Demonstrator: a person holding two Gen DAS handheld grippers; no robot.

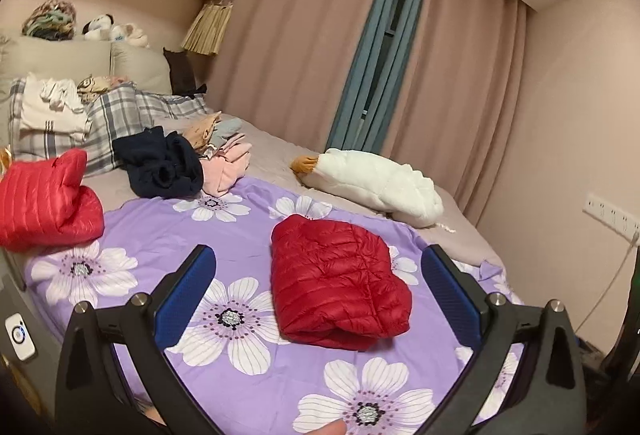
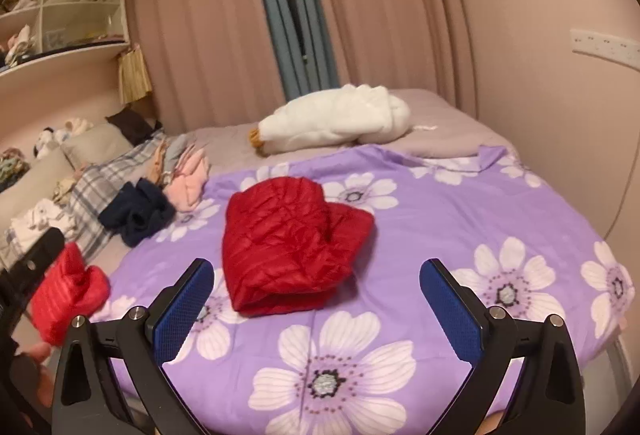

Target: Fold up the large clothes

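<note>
Only rightward: left claw (image 2: pixel 38 255) edge.

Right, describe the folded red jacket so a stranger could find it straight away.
Start at the purple floral sheet spread over the near end of the bed. In its middle lies the folded red jacket, a flat quilted bundle. The other red jacket sits crumpled off the sheet's left edge, unfolded.

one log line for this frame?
stage: fold done, released | left gripper: open, empty | right gripper: open, empty | red jacket: folded on purple sheet
</note>
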